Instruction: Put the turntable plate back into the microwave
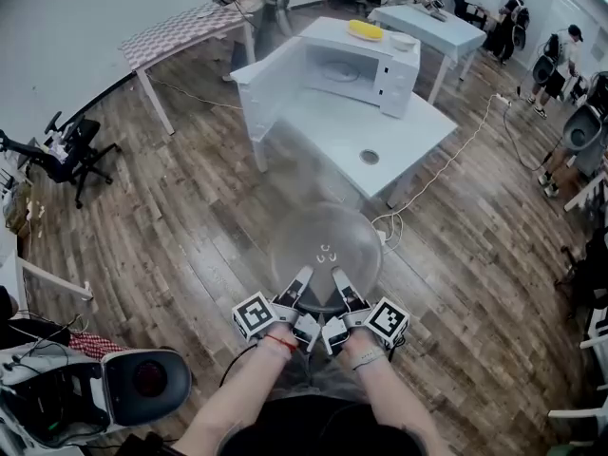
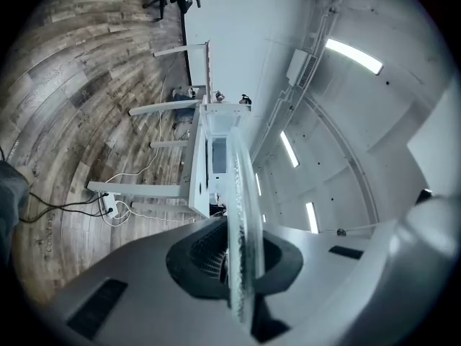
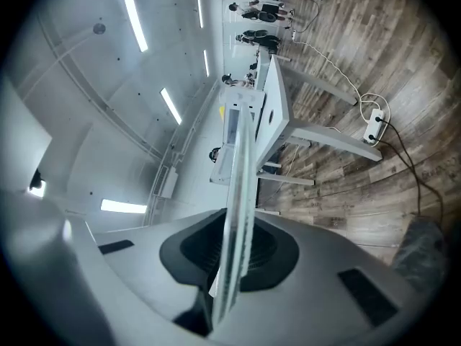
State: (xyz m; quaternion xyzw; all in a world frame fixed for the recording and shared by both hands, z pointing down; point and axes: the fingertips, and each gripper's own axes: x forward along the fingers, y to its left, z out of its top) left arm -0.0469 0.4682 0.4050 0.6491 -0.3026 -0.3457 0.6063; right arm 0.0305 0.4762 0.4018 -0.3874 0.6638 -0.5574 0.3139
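A clear glass turntable plate (image 1: 325, 250) is held level above the wood floor, short of the table. My left gripper (image 1: 302, 275) and right gripper (image 1: 339, 278) are both shut on its near rim, side by side. In the left gripper view the plate (image 2: 238, 215) shows edge-on between the jaws; the right gripper view shows the plate (image 3: 238, 207) the same way. The white microwave (image 1: 356, 65) stands on the far part of a white table (image 1: 399, 145), its door (image 1: 271, 88) swung open to the left and its cavity bare.
A small ring part (image 1: 370, 157) lies on the table in front of the microwave. A white cable (image 1: 446, 160) runs over the floor right of the table. An office chair (image 1: 62, 155) stands at left, another table (image 1: 180, 31) at the back, and people at the far right.
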